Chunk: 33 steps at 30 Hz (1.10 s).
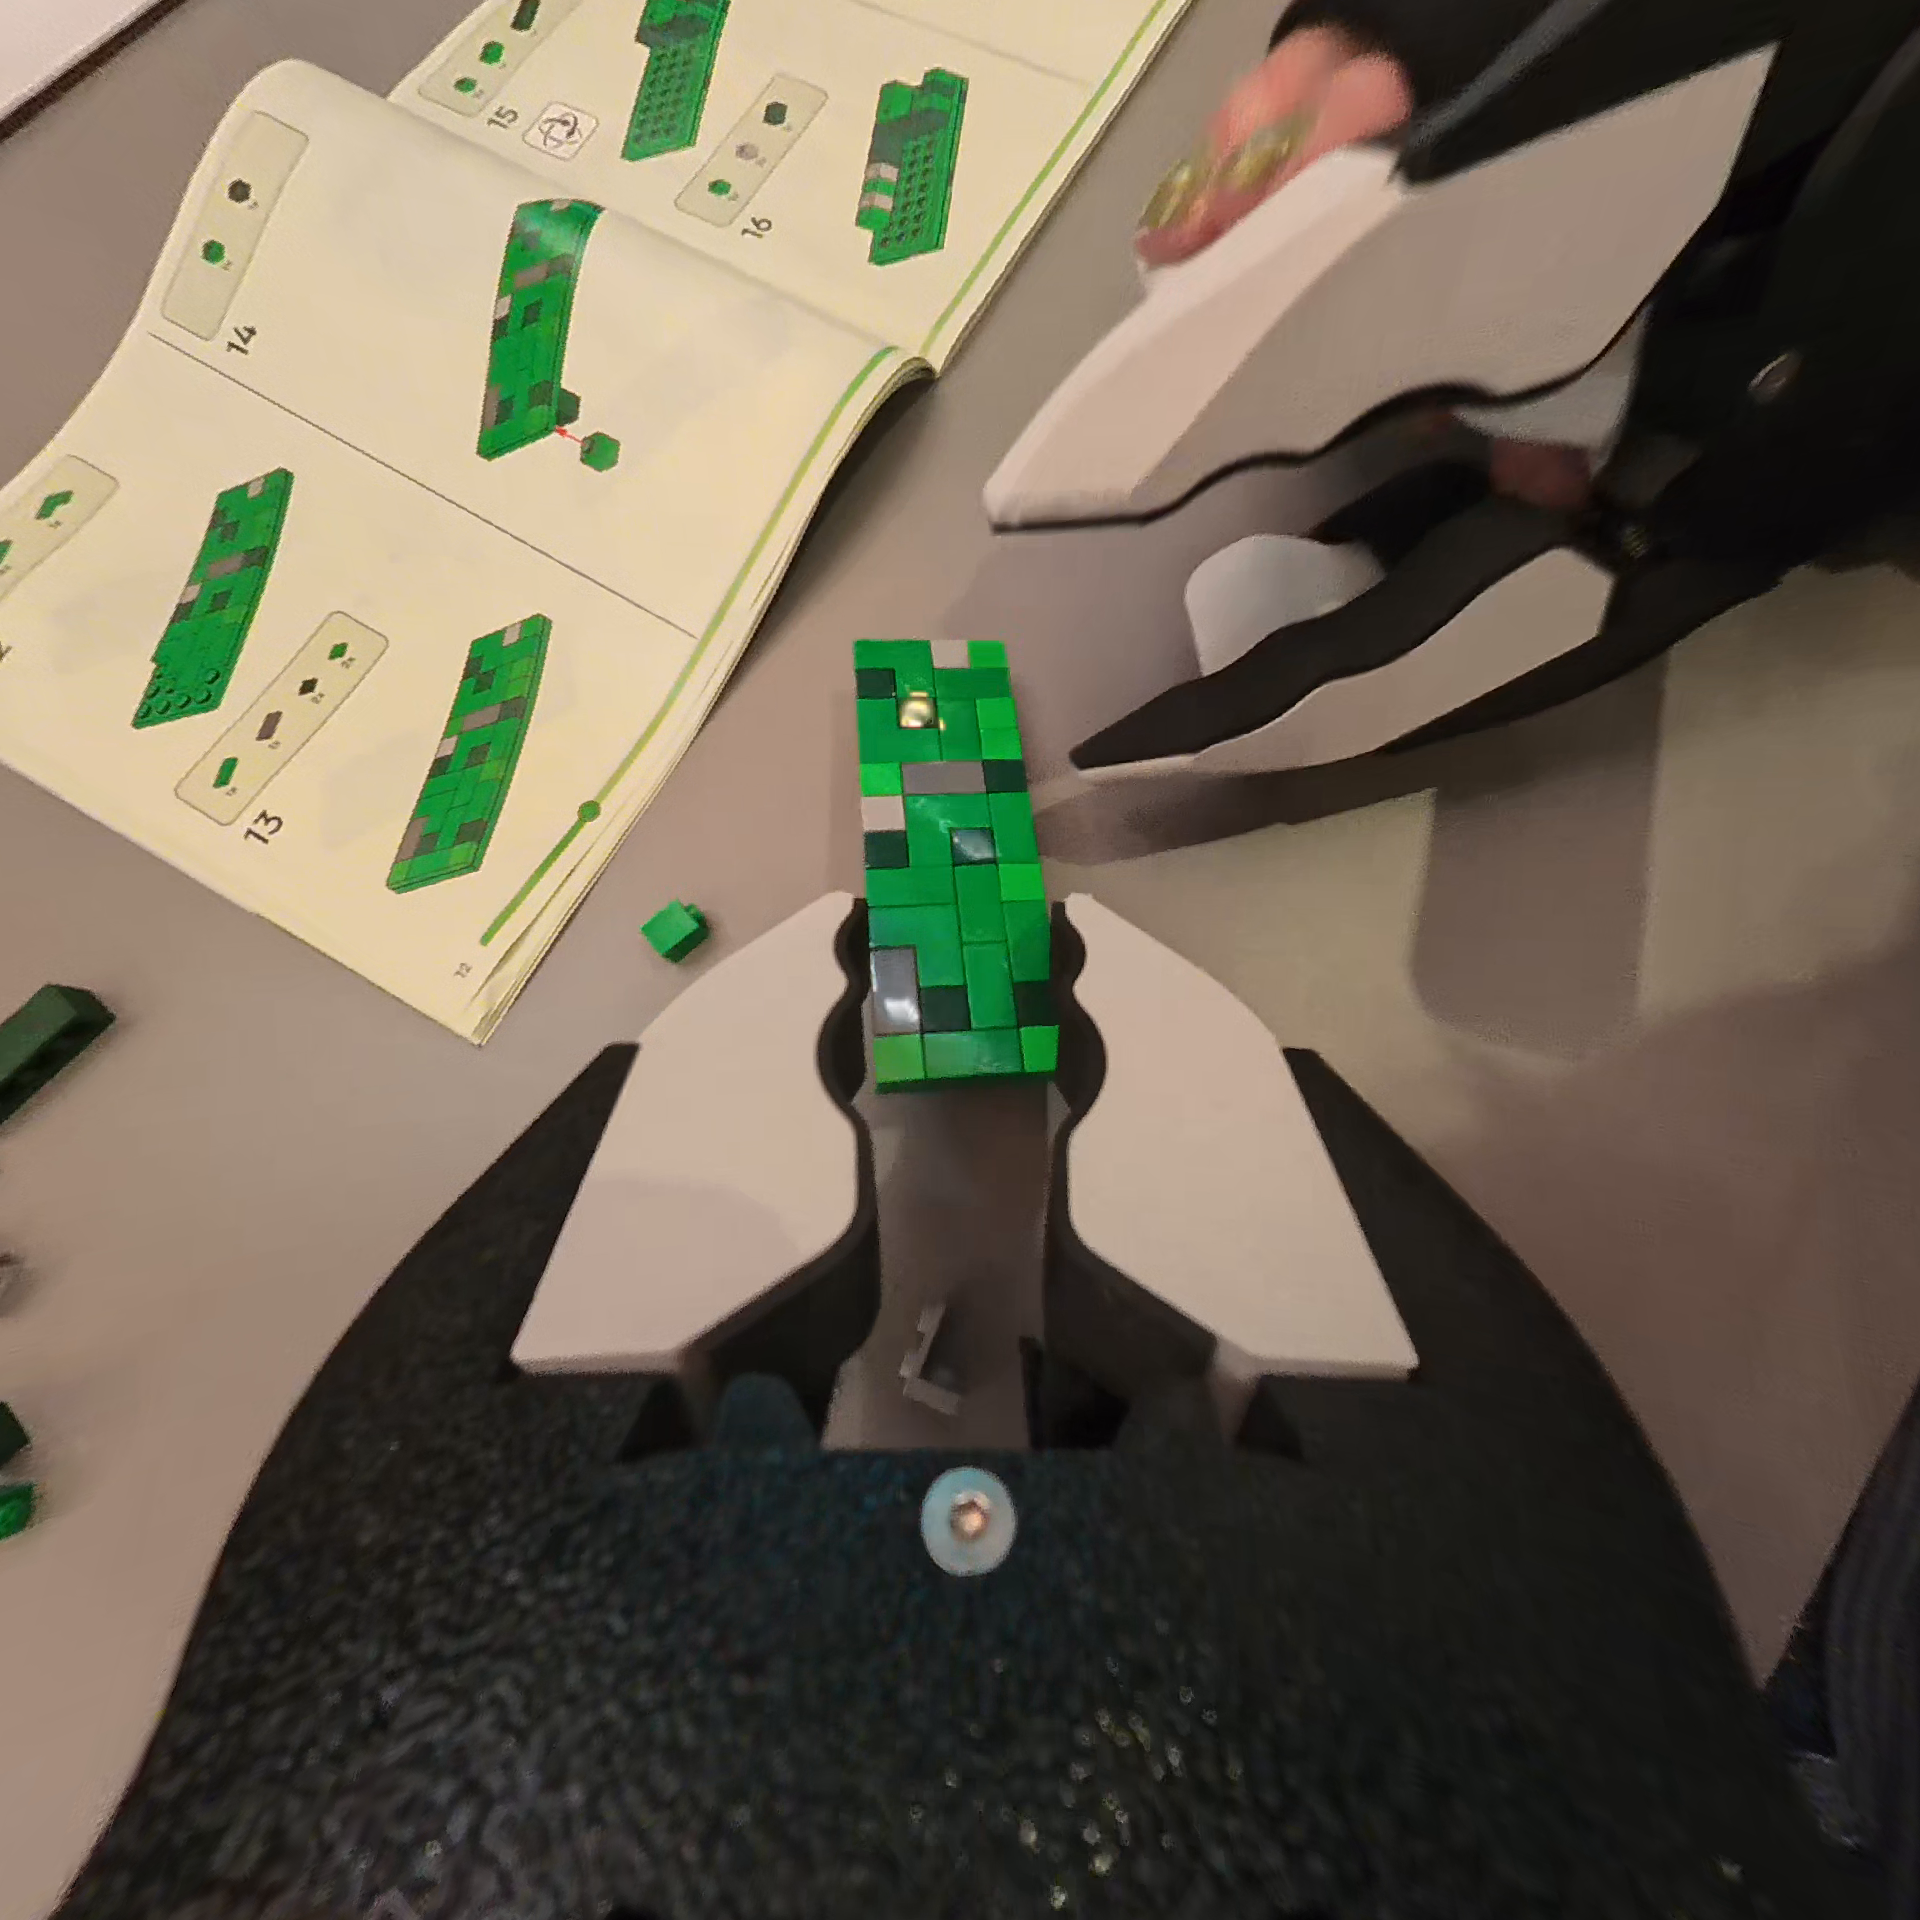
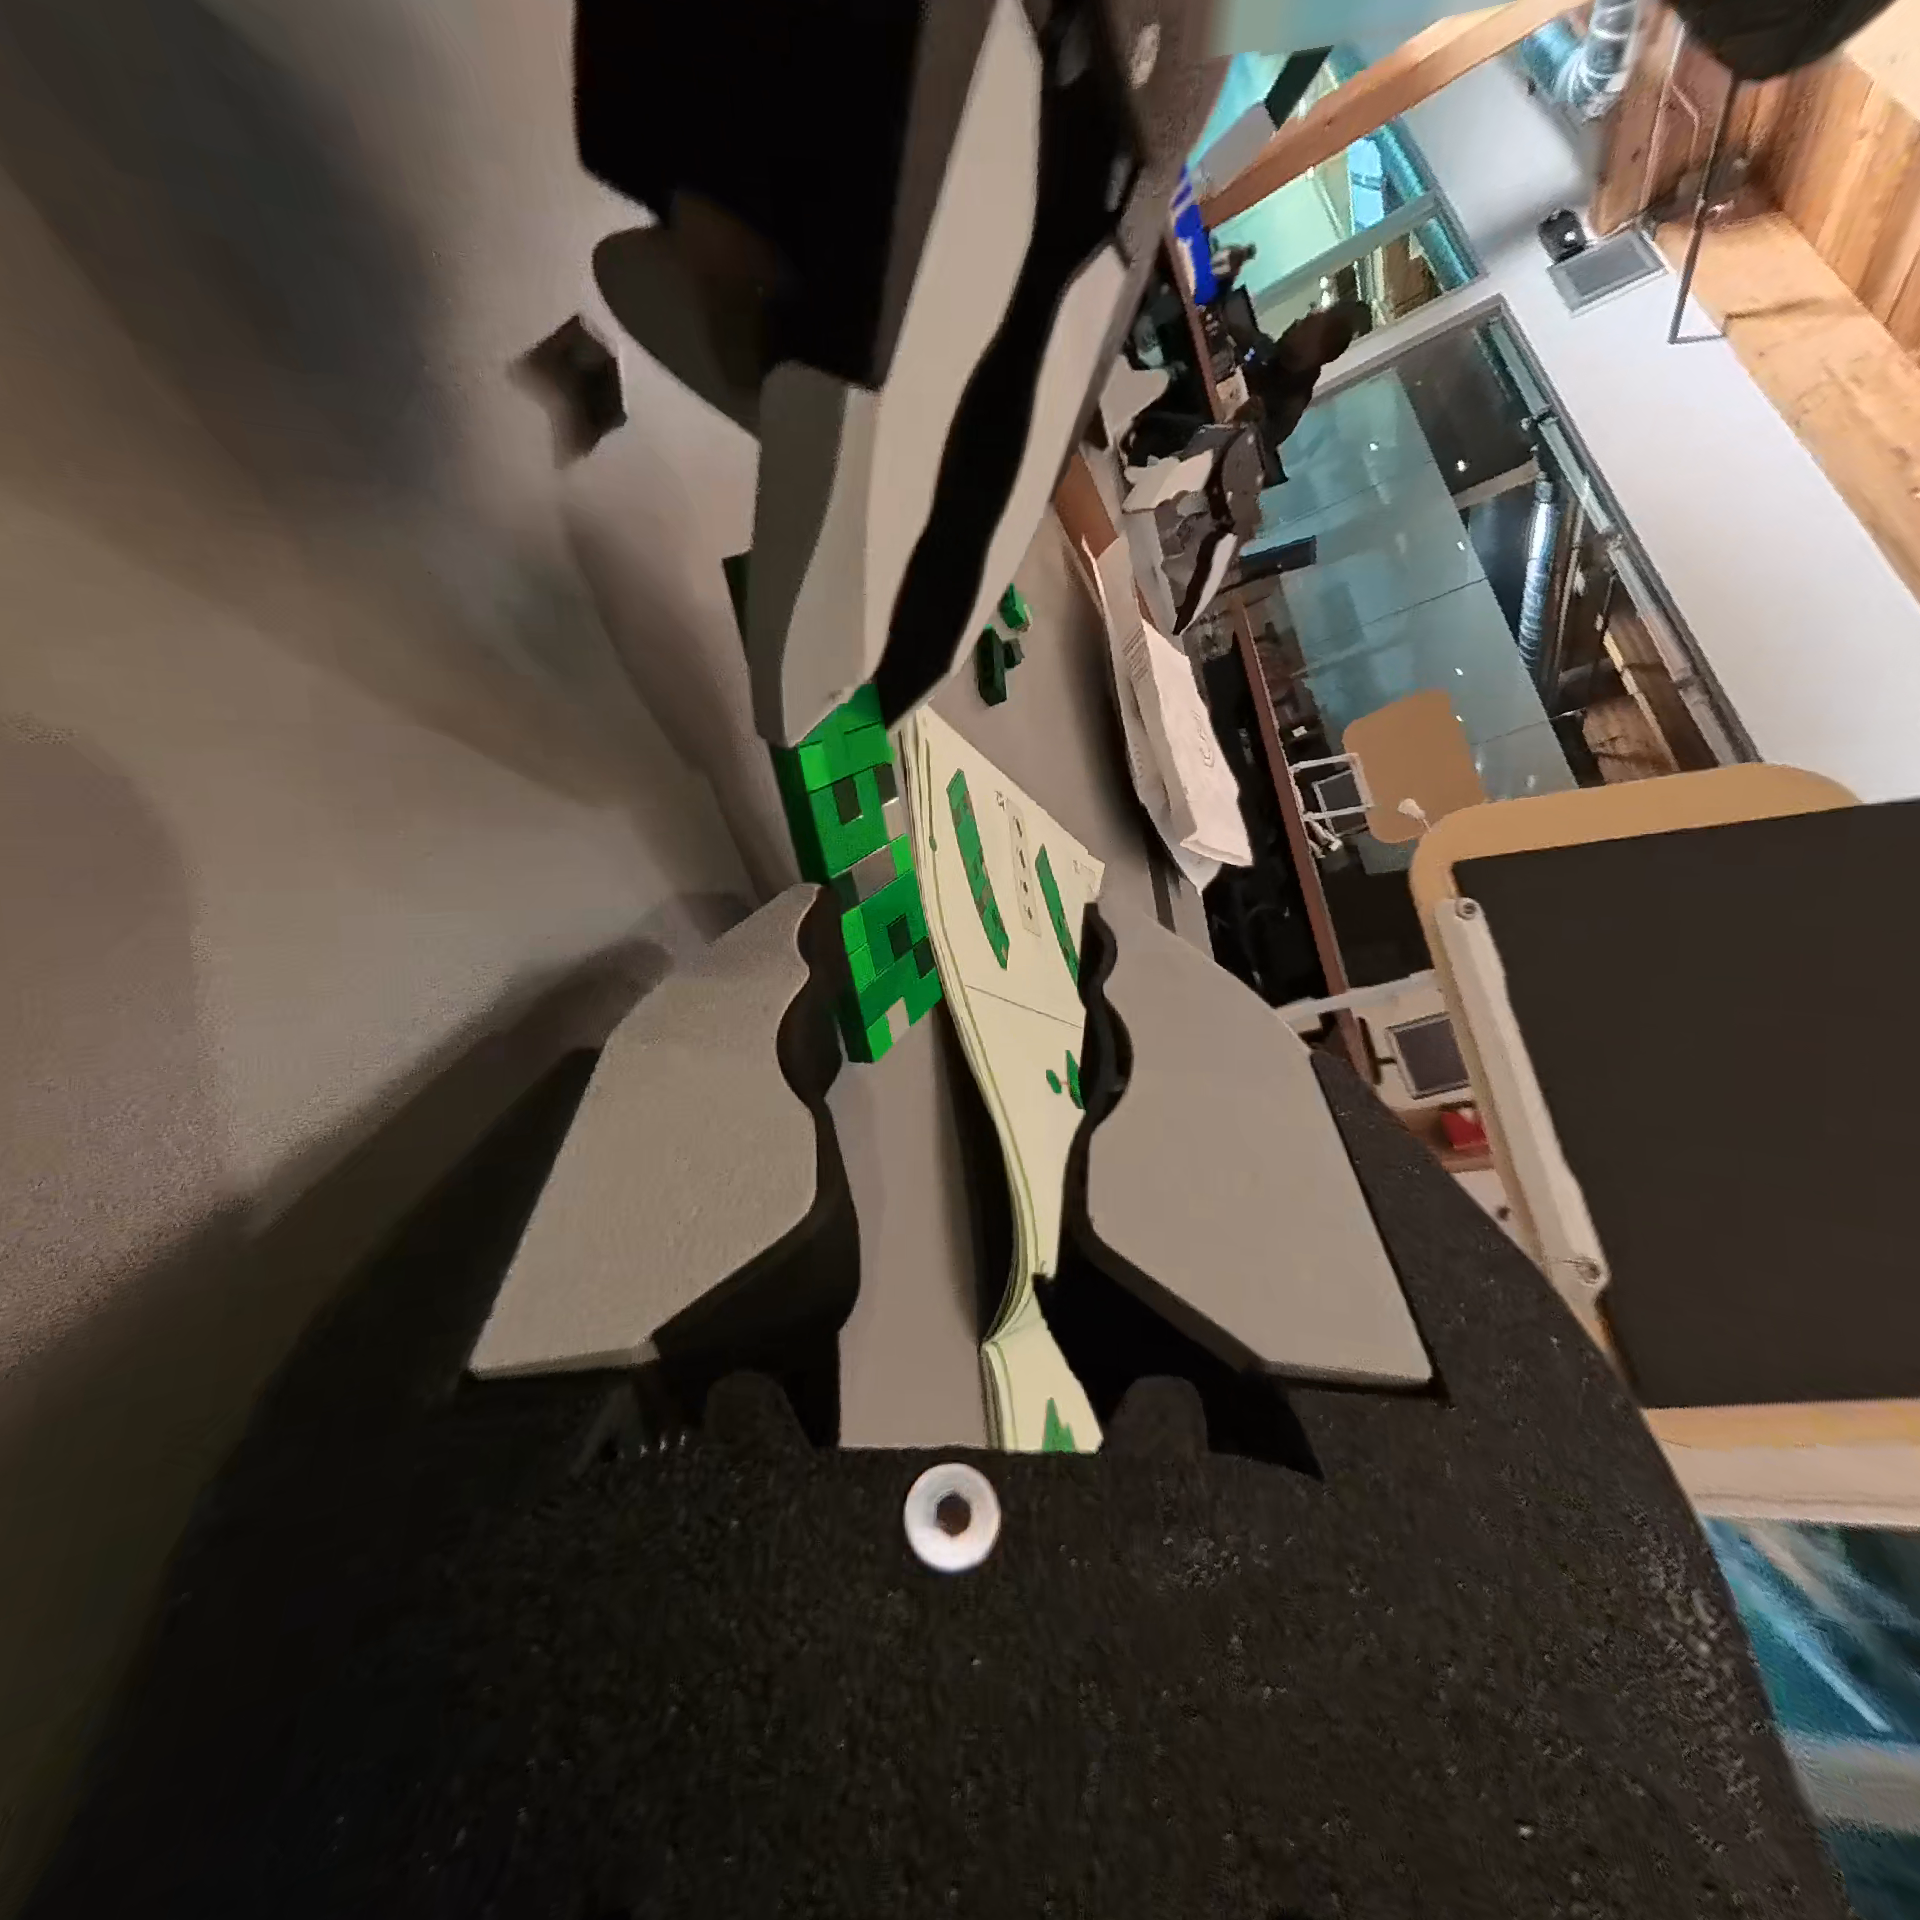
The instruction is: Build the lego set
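Observation:
A long green tiled lego plate (image 1: pixel 951 852) with grey and dark patches and one shiny round stud (image 1: pixel 920 712) points away from me over the grey table (image 1: pixel 1247 1039). My left gripper (image 1: pixel 956 966) is shut on its near end. I cannot tell whether the plate rests on the table. My right gripper (image 1: pixel 1039 634) is open and empty, to the right of the plate's far end, with its lower fingertip close to the plate's edge. In the right wrist view, the right gripper (image 2: pixel 945 935) is open, and the plate (image 2: pixel 862 914) shows between its fingers, held by the left gripper (image 2: pixel 831 717).
An open instruction booklet (image 1: pixel 416 468) lies to the left of the plate and shows in the right wrist view too (image 2: pixel 997 935). A small green brick (image 1: pixel 675 928) sits by the booklet's corner. Dark green pieces (image 1: pixel 42 1039) lie at the left edge. A hand (image 1: pixel 1299 125) holds the right gripper. Spacing between my two grippers at the tips: around 4 cm. My left gripper's tips are some 4 cm from the small green brick (image 1: pixel 675 928).

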Tool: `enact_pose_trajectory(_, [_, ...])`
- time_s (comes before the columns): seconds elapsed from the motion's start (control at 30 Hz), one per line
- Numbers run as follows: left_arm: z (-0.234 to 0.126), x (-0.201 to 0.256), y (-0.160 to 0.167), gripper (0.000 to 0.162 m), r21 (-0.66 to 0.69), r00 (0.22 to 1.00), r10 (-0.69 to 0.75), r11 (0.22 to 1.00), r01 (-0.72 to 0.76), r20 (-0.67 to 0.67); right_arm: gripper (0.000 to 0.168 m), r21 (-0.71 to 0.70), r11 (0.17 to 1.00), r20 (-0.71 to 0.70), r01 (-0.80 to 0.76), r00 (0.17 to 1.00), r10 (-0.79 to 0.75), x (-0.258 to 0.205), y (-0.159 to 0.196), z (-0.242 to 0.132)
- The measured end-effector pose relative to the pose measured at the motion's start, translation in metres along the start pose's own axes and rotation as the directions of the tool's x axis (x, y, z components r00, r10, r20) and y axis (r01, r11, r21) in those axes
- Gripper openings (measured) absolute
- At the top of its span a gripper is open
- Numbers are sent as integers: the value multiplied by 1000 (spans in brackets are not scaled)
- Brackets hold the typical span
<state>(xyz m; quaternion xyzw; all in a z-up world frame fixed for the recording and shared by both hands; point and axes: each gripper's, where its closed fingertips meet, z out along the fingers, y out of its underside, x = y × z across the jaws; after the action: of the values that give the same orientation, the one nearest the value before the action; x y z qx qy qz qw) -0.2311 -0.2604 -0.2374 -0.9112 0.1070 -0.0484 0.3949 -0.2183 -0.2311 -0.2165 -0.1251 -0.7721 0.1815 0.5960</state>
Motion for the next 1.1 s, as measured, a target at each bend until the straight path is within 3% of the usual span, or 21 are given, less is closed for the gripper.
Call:
enact_pose_trajectory(0.2, [-4, -1, -7, 33, 42, 1000, -12, 999, 12, -6, 31, -65, 987, -22, 146, 989, -148, -5, 1, 7])
enact_pose_trajectory(0.43, [-12, -8, -17, 32, 119, 997, -73, 990, 73, -9, 32, -66, 976, -8, 209, 978, -209, -9, -1, 6])
enact_pose_trajectory(0.6, [-16, 10, -27, 32, 181, 973, -148, 967, 180, -175, 35, -146, 955, -87, 258, 958, -272, 2, 3, 12])
enact_pose_trajectory(0.73, [-20, 24, -31, 33, 230, 944, -163, 945, 233, -286, 7, -210, 916, -168, 343, 910, -379, 13, 5, 10])
enact_pose_trajectory(0.8, [-27, 28, -33, 38, 276, 948, -121, 939, 205, -293, 7, -189, 922, -143, 337, 920, -365, 8, 4, 9])
enact_pose_trajectory(0.93, [-42, 19, -25, 57, 333, 988, -9, 941, 61, -157, 6, -171, 939, -147, 299, 934, -325, 10, 1, 8])
enact_pose_trajectory(1.1, [-55, 8, -6, 59, 305, 972, 216, 924, -233, 88, 6, -118, 968, -126, 220, 964, -235, 8, -6, 9])
